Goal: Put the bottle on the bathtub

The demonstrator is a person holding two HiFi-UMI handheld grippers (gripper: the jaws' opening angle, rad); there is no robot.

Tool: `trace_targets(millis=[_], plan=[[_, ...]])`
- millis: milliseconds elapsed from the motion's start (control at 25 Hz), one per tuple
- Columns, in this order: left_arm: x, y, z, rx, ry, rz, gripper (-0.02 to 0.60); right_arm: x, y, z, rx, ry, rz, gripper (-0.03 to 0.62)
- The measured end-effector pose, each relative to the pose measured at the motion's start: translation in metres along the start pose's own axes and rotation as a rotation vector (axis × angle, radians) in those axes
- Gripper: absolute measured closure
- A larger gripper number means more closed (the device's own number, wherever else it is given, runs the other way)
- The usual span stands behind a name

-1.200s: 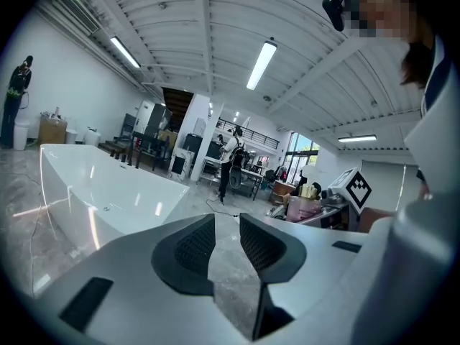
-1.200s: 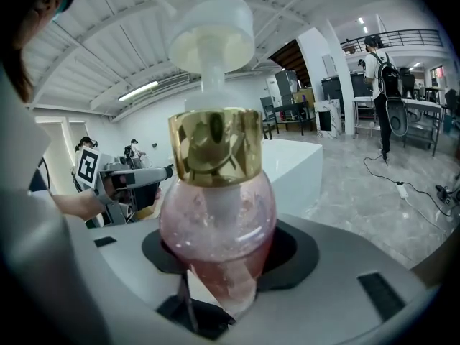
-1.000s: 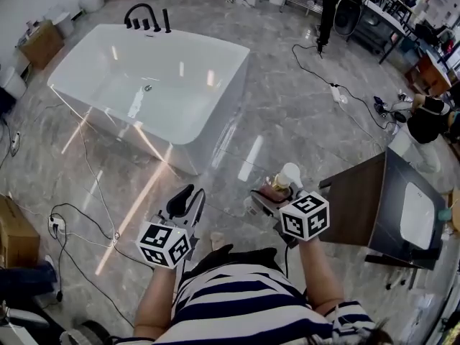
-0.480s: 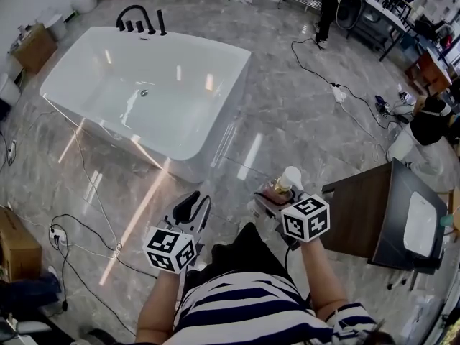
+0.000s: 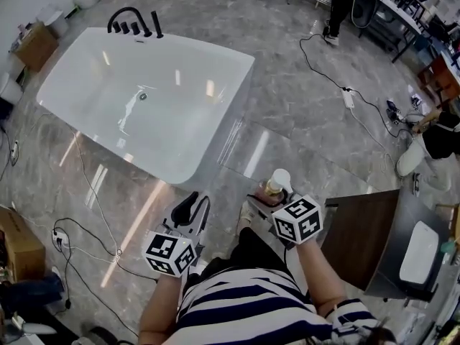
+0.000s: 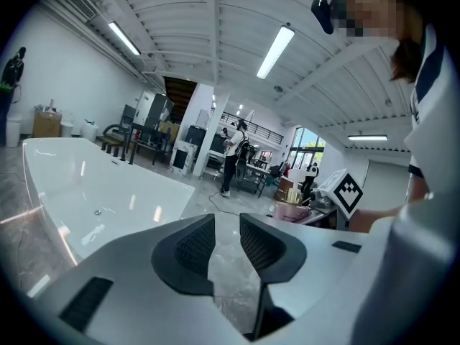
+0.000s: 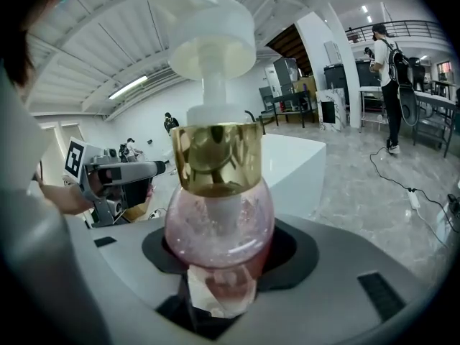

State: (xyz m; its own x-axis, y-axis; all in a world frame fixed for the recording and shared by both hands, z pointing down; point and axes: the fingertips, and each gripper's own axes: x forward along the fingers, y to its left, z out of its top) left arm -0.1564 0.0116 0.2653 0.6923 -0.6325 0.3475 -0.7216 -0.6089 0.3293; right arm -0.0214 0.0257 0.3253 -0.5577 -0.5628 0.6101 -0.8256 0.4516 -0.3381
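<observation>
A round pink pump bottle [image 5: 275, 185] with a gold collar and white pump head stands upright in my right gripper [image 5: 269, 192], which is shut on its body. In the right gripper view the bottle [image 7: 219, 214] fills the middle, clamped between the jaws of the gripper [image 7: 219, 259]. My left gripper [image 5: 192, 205] hangs beside it, open by a narrow gap and holding nothing; in its own view the left gripper [image 6: 227, 239] shows floor between the pads. The white bathtub [image 5: 244, 77] lies ahead and to the left, its near corner just beyond the left gripper. The tub also shows as bathtub [image 6: 108, 185] and bathtub [image 7: 295, 164].
A black faucet [image 5: 129, 21] stands on the tub's far rim. Cables [image 5: 86, 214] trail over the marble floor at left, near a cardboard box [image 5: 18, 243]. A dark table [image 5: 359, 236] with a white basin [image 5: 418, 250] stands close at right. A person [image 5: 341, 6] stands far back.
The tub has come nearer and lower in the head view as the person walks toward it. Both grippers keep their pose, the right still holding the bottle.
</observation>
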Motion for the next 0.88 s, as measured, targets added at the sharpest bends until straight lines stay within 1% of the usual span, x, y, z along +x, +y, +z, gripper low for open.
trace_targets(millis=[80, 280, 480, 680, 880], plan=[[0.021, 0.001, 0.008, 0.006, 0.007, 0.002, 0.465, 0.006, -0.015, 0.008, -0.003, 0.009, 0.013, 0.362], [0.07, 0.009, 0.021, -0.011, 0.019, 0.022, 0.465, 0.023, -0.05, 0.03, -0.017, 0.032, 0.05, 0.362], [0.114, 0.019, 0.035, -0.001, 0.019, 0.031, 0.465, 0.041, -0.086, 0.044, -0.026, 0.034, 0.052, 0.362], [0.138, 0.031, 0.032, -0.005, 0.059, 0.009, 0.465, 0.054, -0.116, 0.057, -0.015, 0.041, 0.041, 0.362], [0.155, 0.05, 0.032, -0.016, 0.092, 0.006, 0.465, 0.064, -0.136, 0.063, 0.006, 0.059, 0.016, 0.362]])
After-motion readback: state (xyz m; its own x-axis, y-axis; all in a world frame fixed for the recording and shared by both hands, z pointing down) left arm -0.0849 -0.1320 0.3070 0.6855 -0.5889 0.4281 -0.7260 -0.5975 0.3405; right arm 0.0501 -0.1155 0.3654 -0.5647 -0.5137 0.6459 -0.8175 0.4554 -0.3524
